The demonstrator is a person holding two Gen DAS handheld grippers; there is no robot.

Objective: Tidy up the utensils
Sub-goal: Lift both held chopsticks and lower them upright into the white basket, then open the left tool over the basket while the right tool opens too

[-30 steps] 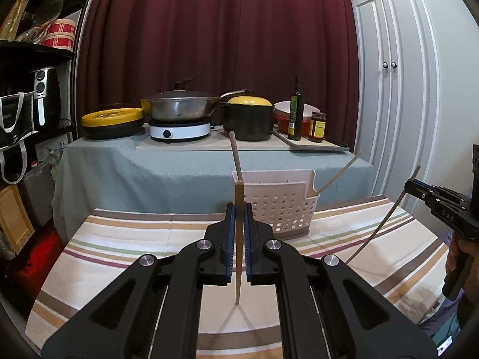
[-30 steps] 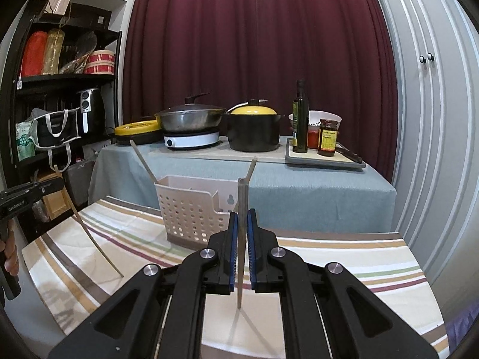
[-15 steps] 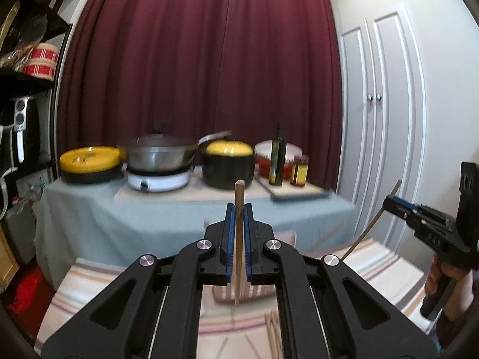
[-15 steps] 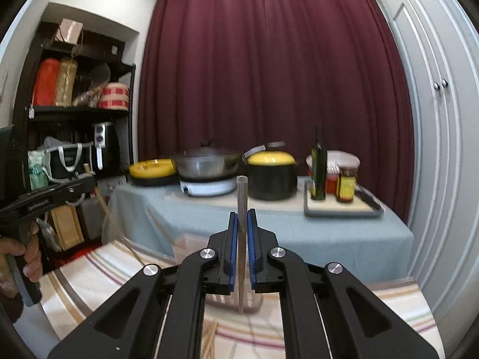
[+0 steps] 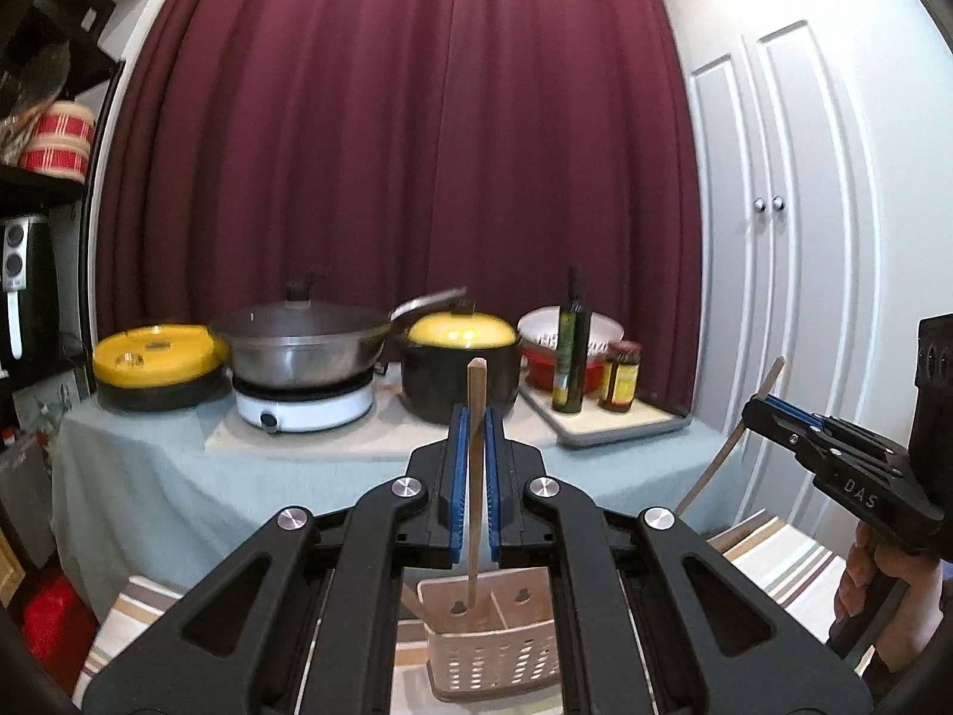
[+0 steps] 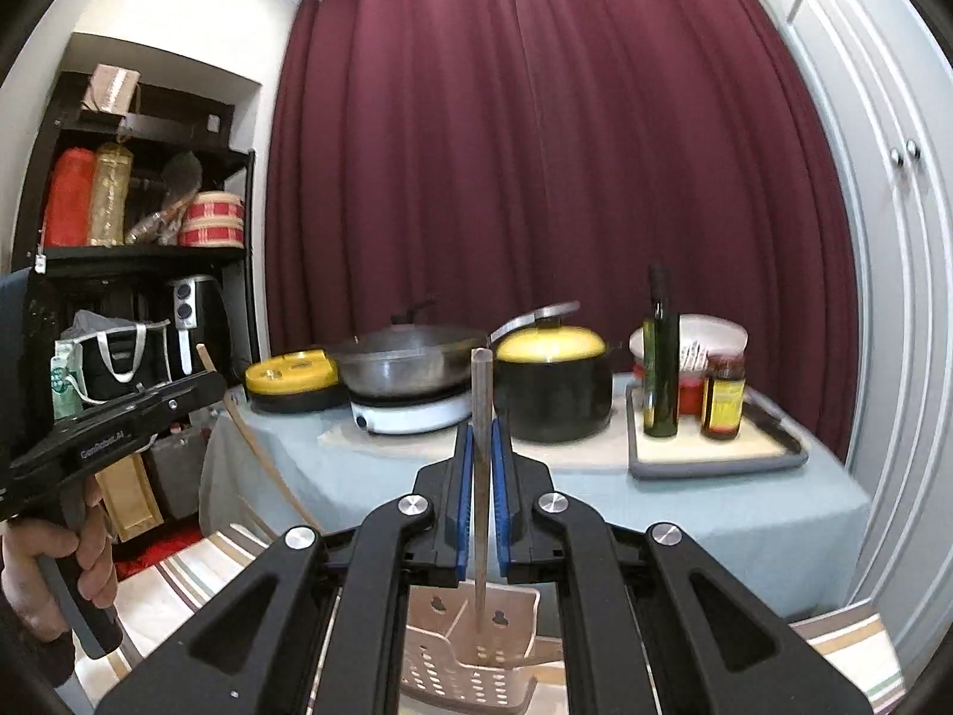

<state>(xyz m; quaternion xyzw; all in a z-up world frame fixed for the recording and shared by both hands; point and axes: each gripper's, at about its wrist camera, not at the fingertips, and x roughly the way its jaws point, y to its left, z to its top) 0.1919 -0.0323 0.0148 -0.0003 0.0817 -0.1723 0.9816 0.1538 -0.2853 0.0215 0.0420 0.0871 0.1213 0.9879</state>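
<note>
both grippers raised higher, chopsticks (image 5: 475, 476) now poised above the basket (image 5: 493, 637)

- Left gripper (image 5: 475, 476): black angular linkage arms, silver round screws, blue ribbed finger pads (image 5: 457, 482); "GenRobot.AI" printed on its side.
- Right gripper (image 6: 482, 494): same black build, blue pads (image 6: 463, 500), "DAS" lettering; black pistol handle.

Two grippers, left (image 5: 475, 447) and right (image 6: 481, 465); two chopsticks (image 5: 475, 476) (image 6: 481, 476); one perforated basket (image 5: 494, 652); two yellow-lidded pots (image 5: 458, 369) (image 5: 158, 366); one wok (image 5: 301, 345); one bottle (image 5: 570, 351); one jar (image 5: 620, 375).
</note>
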